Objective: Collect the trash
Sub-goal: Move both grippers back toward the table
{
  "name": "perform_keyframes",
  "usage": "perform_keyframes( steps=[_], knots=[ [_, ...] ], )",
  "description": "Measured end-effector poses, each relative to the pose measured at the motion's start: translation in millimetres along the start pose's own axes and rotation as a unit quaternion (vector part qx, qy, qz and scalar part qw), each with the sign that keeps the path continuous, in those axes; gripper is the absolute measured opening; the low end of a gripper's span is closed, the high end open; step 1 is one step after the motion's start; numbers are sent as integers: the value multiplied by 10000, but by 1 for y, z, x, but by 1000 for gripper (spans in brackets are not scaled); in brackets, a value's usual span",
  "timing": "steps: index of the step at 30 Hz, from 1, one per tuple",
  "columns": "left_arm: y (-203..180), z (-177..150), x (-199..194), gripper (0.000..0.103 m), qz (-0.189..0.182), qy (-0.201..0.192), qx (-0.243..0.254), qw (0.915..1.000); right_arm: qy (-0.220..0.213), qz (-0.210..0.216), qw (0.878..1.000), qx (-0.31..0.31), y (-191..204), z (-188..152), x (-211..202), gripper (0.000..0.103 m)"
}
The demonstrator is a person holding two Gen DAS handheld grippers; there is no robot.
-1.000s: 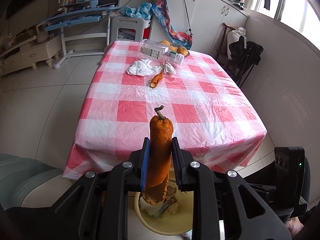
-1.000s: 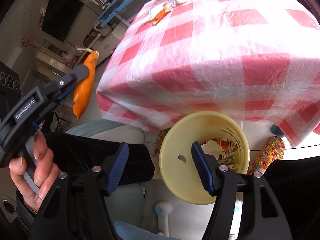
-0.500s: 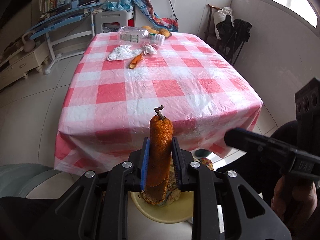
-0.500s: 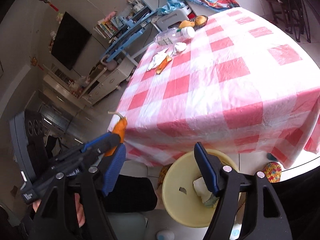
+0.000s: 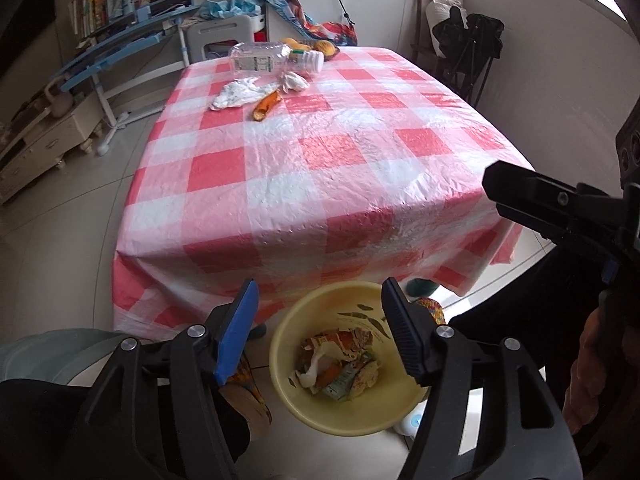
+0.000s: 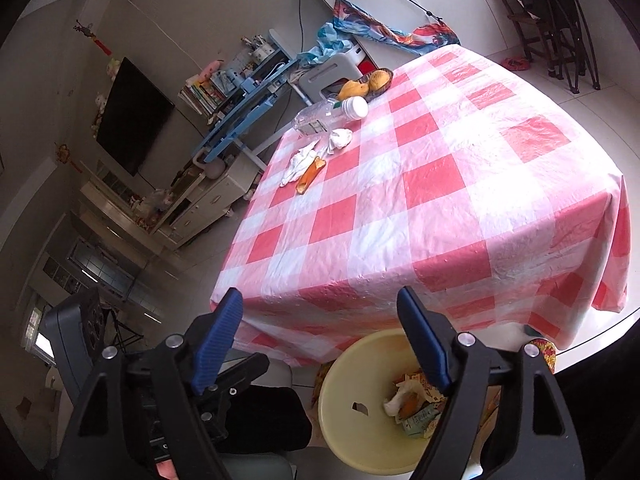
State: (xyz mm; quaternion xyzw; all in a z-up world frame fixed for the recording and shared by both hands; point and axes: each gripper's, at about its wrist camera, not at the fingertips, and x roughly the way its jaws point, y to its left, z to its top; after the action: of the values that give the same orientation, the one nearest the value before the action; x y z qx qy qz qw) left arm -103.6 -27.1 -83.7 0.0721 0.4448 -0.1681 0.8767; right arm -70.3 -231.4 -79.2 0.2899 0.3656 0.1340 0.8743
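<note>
From the left wrist view, the left gripper (image 5: 316, 330) hung directly over the pale yellow plastic waste bin (image 5: 288, 396) on the floor, a sensible station for dropping rubbish straight in. Its jaws were opening, with nothing between the blue pads. The bin held crumpled wrappers, a white tissue and an orange piece of peel (image 5: 330, 374). On the red-and-white checked tablecloth (image 5: 320, 168), trash waited at the far end: a strip of orange peel (image 5: 266, 106), a crumpled white tissue (image 5: 238, 94), a smaller white wad (image 5: 294, 80) and a clear plastic bottle lying on its side (image 5: 260, 58). The right gripper's black body reached in from the right edge.

From the right wrist view, the right gripper (image 6: 320, 334) pointed towards the table's near edge, above the bin's rim (image 6: 340, 412). Its jaws were also opening, empty, probably readied for the next pickup. The same litter sat far across the cloth, beside a dark dish of yellow fruit (image 6: 366, 82), which I judge was not trash.
</note>
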Motion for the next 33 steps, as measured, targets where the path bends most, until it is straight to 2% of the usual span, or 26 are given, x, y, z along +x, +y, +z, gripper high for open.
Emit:
perform_keyframes(
  steps=[6,14,21,33],
  knots=[
    [15,7,-14,73,455,-486,-304,9973,-194,-270,9988,-360,10,1,-3,80],
    [28,13,-24,84,828,-869,-644,9907,-269,-485,9942,-924,26,-3,1,84],
    [38,13,-29,91,989,-1024,-931,9854,-302,-589,9920,-1070,31,-5,3,88],
    [44,13,-31,93,1081,-1118,-1102,9817,-296,-652,9914,-1098,32,-7,4,90]
  ],
)
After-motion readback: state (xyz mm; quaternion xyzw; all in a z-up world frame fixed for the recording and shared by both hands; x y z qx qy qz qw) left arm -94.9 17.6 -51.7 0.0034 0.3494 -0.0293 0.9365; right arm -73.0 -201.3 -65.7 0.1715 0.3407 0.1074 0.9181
